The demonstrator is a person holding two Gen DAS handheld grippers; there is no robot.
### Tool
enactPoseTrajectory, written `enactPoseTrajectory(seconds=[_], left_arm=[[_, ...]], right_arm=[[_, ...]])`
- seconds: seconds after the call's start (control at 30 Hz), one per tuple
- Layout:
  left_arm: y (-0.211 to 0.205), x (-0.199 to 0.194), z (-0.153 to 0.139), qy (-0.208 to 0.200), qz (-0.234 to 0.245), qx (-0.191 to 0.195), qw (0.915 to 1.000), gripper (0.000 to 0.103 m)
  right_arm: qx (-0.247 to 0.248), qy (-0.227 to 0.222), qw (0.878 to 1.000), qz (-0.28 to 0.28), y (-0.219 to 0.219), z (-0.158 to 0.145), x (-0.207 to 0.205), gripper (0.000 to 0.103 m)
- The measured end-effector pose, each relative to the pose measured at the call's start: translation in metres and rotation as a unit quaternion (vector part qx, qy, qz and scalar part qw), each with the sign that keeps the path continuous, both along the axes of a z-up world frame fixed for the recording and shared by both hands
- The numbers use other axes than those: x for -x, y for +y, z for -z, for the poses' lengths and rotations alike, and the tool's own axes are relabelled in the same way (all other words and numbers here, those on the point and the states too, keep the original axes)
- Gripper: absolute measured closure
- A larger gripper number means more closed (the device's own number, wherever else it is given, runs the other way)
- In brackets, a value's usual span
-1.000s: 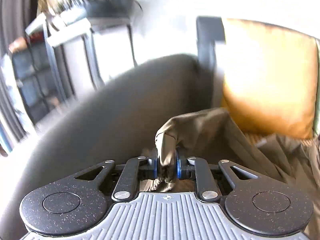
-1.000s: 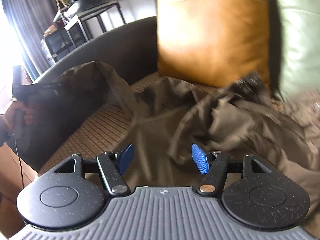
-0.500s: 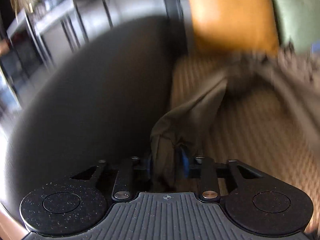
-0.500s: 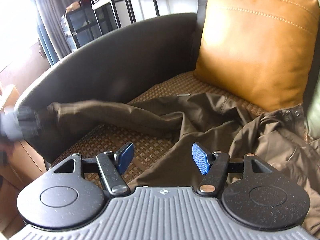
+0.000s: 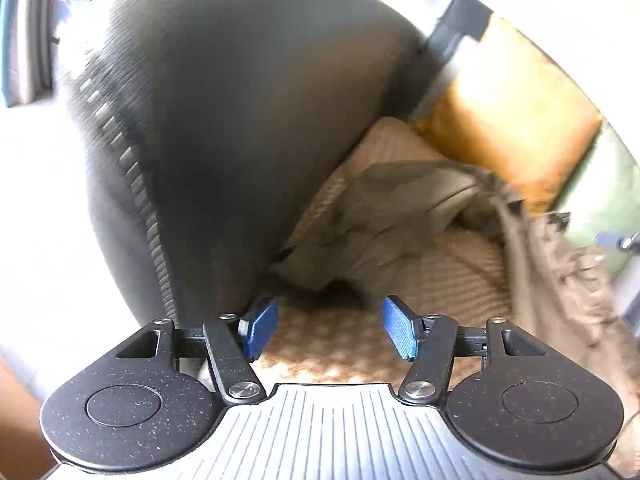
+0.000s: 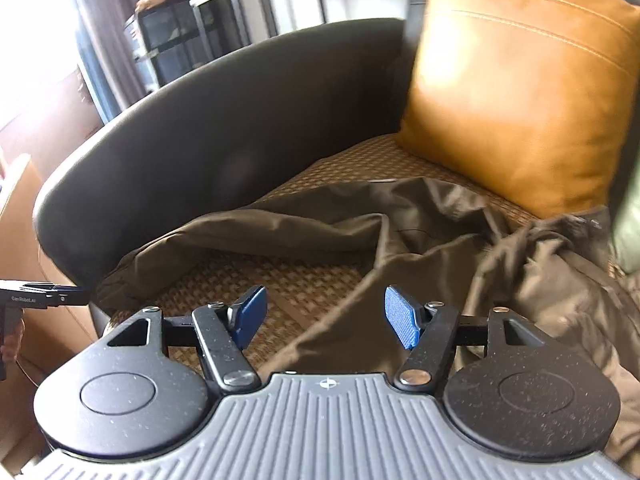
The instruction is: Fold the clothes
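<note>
A dark olive-brown jacket [image 6: 420, 240] lies crumpled on the woven seat mat [image 6: 280, 280] of a sofa. One sleeve [image 6: 240, 228] stretches out left toward the armrest. In the left wrist view the same jacket [image 5: 380, 220] lies blurred just ahead of my left gripper [image 5: 326, 326]. Its jaws are opening and nothing is between the blue pads [image 5: 260, 326]. My right gripper [image 6: 324, 318] hovers open above the jacket's near edge, gripping nothing. The left gripper [image 6: 44, 298] also shows at the left edge of the right wrist view.
A dark leather armrest [image 6: 240, 112] curves around the seat's left side. An orange leather cushion [image 6: 520, 100] and a green cushion [image 5: 600, 200] lean on the backrest. A black shelf unit [image 6: 208, 20] stands behind the sofa. A hand [image 6: 10, 340] holds the left tool.
My left gripper has let go of the sleeve end, opened wide and dropped toward the seat. The sleeve now lies stretched on the mat. The right gripper stays open.
</note>
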State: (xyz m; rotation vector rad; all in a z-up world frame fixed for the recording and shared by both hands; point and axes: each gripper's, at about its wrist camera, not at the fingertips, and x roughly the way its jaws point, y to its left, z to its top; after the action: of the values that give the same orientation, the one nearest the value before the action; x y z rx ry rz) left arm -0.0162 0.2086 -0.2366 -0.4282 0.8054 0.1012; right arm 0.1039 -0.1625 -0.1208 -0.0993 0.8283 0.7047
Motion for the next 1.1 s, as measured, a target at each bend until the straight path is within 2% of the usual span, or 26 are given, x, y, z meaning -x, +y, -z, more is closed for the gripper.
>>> enactPoseTrajectory(seconds=[0.07,0.1,0.13,0.2,0.27,0.37,0.4,0.43,0.5,0.6,0.7,0.73,0.8,0.83,0.87,0.9,0.93,1.0,1.1], left_arm=[[-0.001,-0.005,0.003,-0.002,-0.003,0.002,1.0000,0.030],[-0.004,-0.006,0.002,-0.008,0.001,-0.008,0.9999,0.030],[-0.011,-0.008,0.001,-0.018,0.008,-0.034,0.9992,0.030],[-0.027,-0.016,-0.002,-0.038,0.043,-0.103,0.9931,0.027],[-0.039,-0.024,-0.001,-0.048,0.070,-0.147,0.9855,0.026],[-0.042,-0.038,0.003,-0.057,0.084,-0.159,0.9820,0.029],[-0.040,-0.042,0.004,-0.059,0.090,-0.154,0.9823,0.038],[-0.039,-0.045,0.005,-0.058,0.098,-0.144,0.9831,0.065],[-0.032,-0.044,0.001,-0.066,0.095,-0.132,0.9844,0.076],[-0.026,-0.035,-0.006,-0.083,0.093,-0.132,0.9834,0.078],[-0.022,-0.026,-0.013,-0.096,0.099,-0.128,0.9822,0.079],[-0.021,-0.024,-0.015,-0.100,0.097,-0.125,0.9823,0.079],[-0.017,-0.023,-0.018,-0.110,0.087,-0.116,0.9833,0.078],[-0.016,-0.022,-0.020,-0.115,0.082,-0.111,0.9837,0.077],[-0.014,-0.022,-0.021,-0.119,0.074,-0.107,0.9843,0.072],[-0.013,-0.019,-0.024,-0.123,0.061,-0.106,0.9848,0.059],[-0.012,-0.015,-0.028,-0.131,0.046,-0.107,0.9845,0.056],[-0.015,-0.006,-0.037,-0.154,0.019,-0.115,0.9812,0.038],[-0.022,0.005,-0.050,-0.176,0.009,-0.117,0.9775,0.036]], right_arm=[[0.001,0.000,1.000,-0.016,0.017,0.001,-0.001,0.033],[0.003,-0.004,1.000,-0.029,0.030,0.000,0.000,0.033],[0.006,-0.008,0.999,-0.043,0.043,0.000,0.002,0.033],[0.041,-0.040,0.994,-0.092,0.074,-0.001,0.009,0.029],[0.085,-0.079,0.982,-0.147,0.104,0.001,0.017,0.022],[0.154,-0.143,0.951,-0.228,0.147,0.008,0.028,0.022],[0.166,-0.158,0.940,-0.254,0.159,0.011,0.031,0.022],[0.177,-0.172,0.928,-0.280,0.171,0.014,0.034,0.022],[0.194,-0.200,0.900,-0.334,0.191,0.020,0.039,0.019],[0.226,-0.236,0.850,-0.414,0.213,0.032,0.047,0.019],[0.251,-0.257,0.805,-0.472,0.235,0.049,0.049,0.019],[0.252,-0.258,0.800,-0.480,0.242,0.053,0.048,0.019],[0.239,-0.255,0.799,-0.489,0.255,0.058,0.049,0.019],[0.231,-0.247,0.801,-0.493,0.261,0.060,0.050,0.022],[0.223,-0.238,0.804,-0.497,0.267,0.061,0.051,0.038],[0.219,-0.221,0.809,-0.499,0.273,0.062,0.049,0.056],[0.211,-0.203,0.825,-0.483,0.276,0.057,0.042,0.095],[0.195,-0.168,0.856,-0.448,0.282,0.045,0.027,0.097],[0.142,-0.163,0.911,-0.350,0.268,0.004,-0.011,0.097]])
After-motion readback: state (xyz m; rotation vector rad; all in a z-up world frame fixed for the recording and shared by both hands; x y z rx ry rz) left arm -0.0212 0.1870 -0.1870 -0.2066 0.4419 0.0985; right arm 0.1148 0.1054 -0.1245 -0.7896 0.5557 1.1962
